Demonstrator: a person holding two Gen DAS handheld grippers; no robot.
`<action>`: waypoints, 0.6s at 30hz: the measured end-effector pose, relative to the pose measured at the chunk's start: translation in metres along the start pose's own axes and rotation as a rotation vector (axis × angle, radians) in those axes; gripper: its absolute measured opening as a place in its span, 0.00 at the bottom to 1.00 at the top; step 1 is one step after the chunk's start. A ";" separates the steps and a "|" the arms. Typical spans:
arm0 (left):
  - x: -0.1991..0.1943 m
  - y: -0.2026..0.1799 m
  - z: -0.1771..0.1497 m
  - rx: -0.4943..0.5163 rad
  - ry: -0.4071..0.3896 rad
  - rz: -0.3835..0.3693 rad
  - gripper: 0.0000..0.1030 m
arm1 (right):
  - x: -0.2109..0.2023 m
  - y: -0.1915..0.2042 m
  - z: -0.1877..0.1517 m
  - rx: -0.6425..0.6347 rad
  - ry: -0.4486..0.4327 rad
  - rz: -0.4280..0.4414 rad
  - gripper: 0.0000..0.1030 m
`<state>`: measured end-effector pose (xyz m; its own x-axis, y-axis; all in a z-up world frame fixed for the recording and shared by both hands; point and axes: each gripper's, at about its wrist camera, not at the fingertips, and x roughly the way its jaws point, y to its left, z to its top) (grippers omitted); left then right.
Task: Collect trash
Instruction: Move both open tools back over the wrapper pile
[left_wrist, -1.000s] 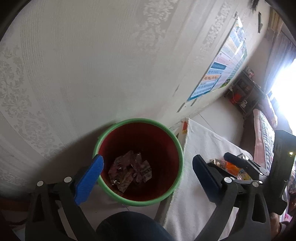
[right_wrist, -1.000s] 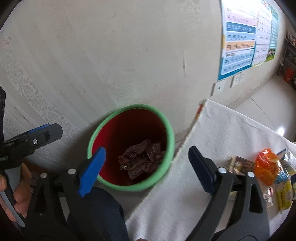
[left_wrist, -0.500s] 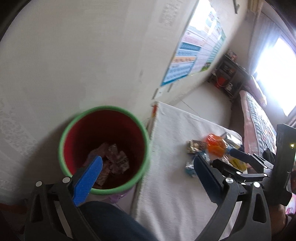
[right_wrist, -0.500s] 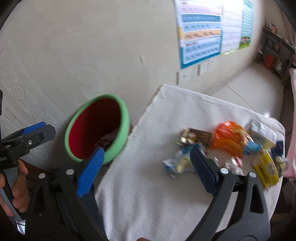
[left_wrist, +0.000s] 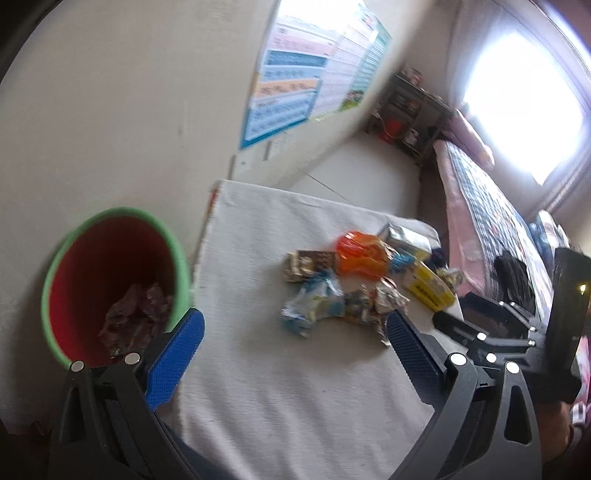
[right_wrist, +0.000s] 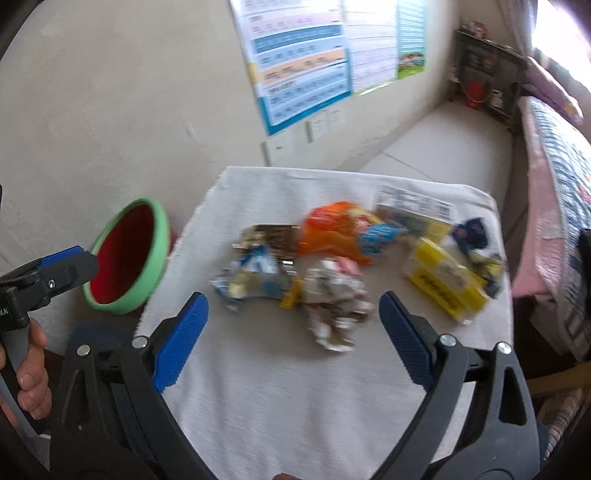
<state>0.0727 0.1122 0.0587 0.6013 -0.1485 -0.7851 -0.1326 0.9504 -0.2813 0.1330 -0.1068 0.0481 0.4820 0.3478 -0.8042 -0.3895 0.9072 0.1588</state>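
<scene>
A red bin with a green rim (left_wrist: 110, 280) stands left of the white-clothed table (left_wrist: 295, 387) and holds crumpled wrappers (left_wrist: 136, 317). It also shows in the right wrist view (right_wrist: 129, 258). Trash lies on the cloth: an orange bag (right_wrist: 332, 229), a blue-white wrapper (right_wrist: 255, 277), a crumpled silver wrapper (right_wrist: 332, 306), a yellow box (right_wrist: 443, 284). My left gripper (left_wrist: 291, 336) is open and empty, over the table's left part. My right gripper (right_wrist: 293, 321) is open and empty, just short of the crumpled wrapper.
A wall with a blue chart (right_wrist: 306, 70) runs behind the table. A bed with a pink cover (right_wrist: 554, 184) stands to the right, with a dark shelf (right_wrist: 484, 74) beyond. A silver pouch (right_wrist: 413, 206) and dark blue wrapper (right_wrist: 472, 232) lie at the table's far right.
Both grippers have swung right from over the bin to over the table. The trash pile has come into full view. Both stay open and empty.
</scene>
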 end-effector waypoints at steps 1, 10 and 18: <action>0.002 -0.004 0.000 0.009 0.005 -0.003 0.92 | -0.001 -0.008 -0.001 0.008 -0.001 -0.009 0.89; 0.022 -0.039 0.004 0.080 0.045 -0.036 0.92 | -0.009 -0.068 -0.013 0.096 0.007 -0.074 0.89; 0.034 -0.065 0.015 0.135 0.059 -0.060 0.92 | -0.004 -0.094 -0.013 0.132 0.017 -0.107 0.89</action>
<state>0.1133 0.0492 0.0587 0.5574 -0.2183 -0.8010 0.0122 0.9669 -0.2550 0.1575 -0.1964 0.0291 0.5018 0.2444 -0.8297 -0.2295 0.9625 0.1447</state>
